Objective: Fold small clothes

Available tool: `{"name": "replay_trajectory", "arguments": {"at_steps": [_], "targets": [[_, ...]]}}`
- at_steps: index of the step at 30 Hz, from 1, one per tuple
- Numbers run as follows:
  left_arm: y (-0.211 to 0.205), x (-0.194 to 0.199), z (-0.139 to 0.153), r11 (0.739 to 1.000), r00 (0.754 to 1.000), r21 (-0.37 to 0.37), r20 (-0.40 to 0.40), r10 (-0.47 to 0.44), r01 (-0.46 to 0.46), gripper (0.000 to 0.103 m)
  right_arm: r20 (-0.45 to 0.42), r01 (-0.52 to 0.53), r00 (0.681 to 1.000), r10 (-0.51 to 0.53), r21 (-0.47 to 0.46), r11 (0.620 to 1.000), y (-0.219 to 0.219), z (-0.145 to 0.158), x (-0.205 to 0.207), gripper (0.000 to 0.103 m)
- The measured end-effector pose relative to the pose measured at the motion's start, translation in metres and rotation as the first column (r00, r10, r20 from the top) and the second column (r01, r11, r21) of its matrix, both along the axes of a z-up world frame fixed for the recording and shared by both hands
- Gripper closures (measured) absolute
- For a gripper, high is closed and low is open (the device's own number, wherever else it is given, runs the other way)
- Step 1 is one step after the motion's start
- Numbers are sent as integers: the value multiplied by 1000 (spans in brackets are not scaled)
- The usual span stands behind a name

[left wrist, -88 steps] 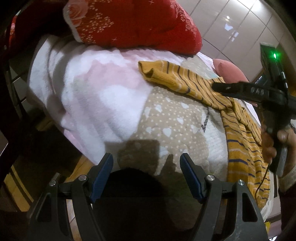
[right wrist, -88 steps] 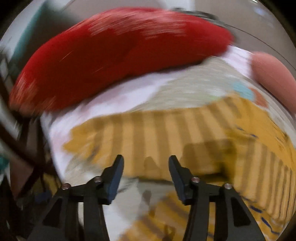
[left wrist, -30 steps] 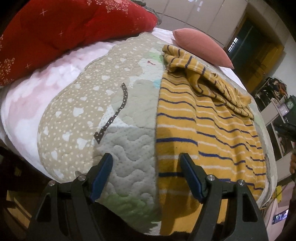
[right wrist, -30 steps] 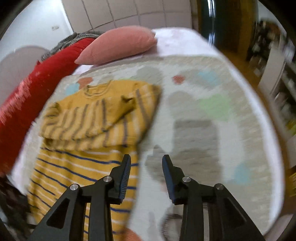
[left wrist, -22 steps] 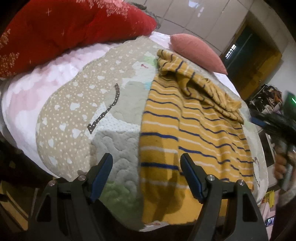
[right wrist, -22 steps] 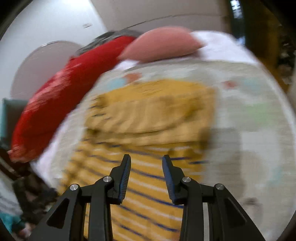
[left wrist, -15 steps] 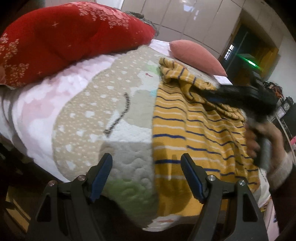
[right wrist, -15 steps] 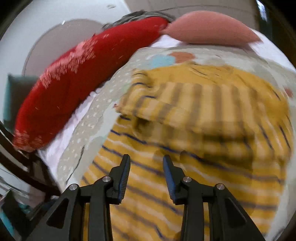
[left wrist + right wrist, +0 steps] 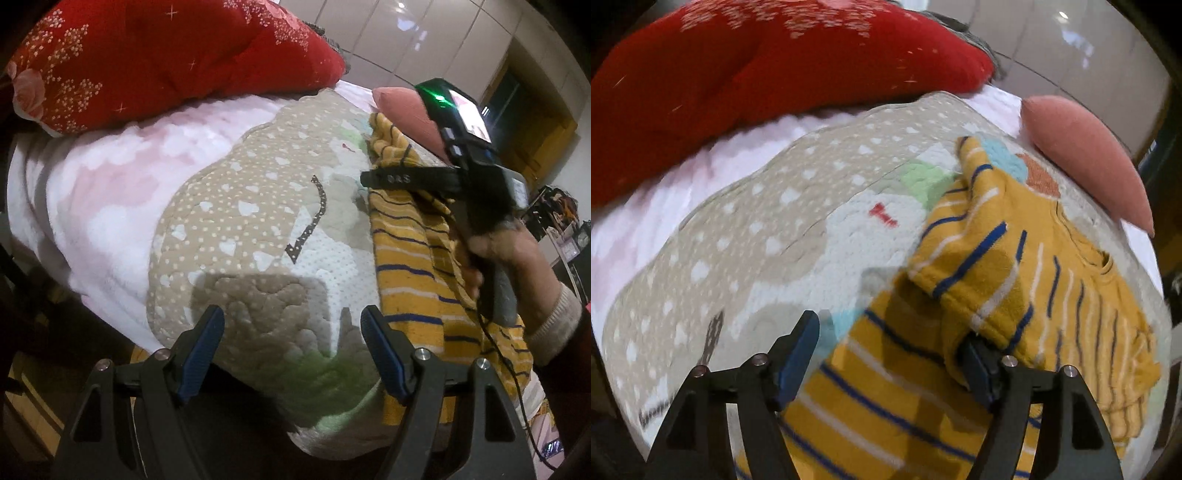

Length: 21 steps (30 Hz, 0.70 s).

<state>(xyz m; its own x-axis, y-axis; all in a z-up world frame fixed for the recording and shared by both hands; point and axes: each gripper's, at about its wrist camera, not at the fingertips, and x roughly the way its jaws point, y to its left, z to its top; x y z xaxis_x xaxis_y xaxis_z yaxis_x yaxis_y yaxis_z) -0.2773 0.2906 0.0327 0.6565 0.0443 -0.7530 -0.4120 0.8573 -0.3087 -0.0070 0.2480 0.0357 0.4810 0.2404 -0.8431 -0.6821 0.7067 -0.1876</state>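
Yellow striped top (image 9: 1015,295) x1, 2 grippers: left (image 9: 291,347) & right (image 9: 890,358) jaws both apart

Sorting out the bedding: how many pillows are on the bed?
2: a red floral pillow at the far left edge, and a pink pillow beyond the yellow striped sweater. More may lie out of view.

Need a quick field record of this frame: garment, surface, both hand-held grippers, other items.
garment: yellow striped sweater, lying on the quilt, sleeve folded over the body
surface: dotted beige quilt over a pink blanket
left hand-held gripper: open, empty, over the quilt edge beside the sweater
right hand-held gripper: open, low over the sweater, one finger under the folded sleeve
other: red pillow, pink cushion
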Motion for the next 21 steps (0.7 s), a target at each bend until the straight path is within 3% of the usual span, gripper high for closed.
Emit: {"name": "replay_trajectory", "arguments": {"at_steps": [5,15,18,21], "targets": [[-14,-3,8,1000,1000,23,3,-5,5,28,-17,-57,998,58,45,997,-15,18,-22,25],[-30,-15,25,997,1000,75,24,-19,17,27,-131,-77,987,92,120,990,-36,17,-48,25],[-22,-18,25,997,999,74,33,-4,2,26,-122,-78,987,100,168,983,-67,35,-48,25],[-11,-14,24,998,999,61,34,1,-3,25,-81,5,997,9,165,986,-116,47,-28,25]]}}
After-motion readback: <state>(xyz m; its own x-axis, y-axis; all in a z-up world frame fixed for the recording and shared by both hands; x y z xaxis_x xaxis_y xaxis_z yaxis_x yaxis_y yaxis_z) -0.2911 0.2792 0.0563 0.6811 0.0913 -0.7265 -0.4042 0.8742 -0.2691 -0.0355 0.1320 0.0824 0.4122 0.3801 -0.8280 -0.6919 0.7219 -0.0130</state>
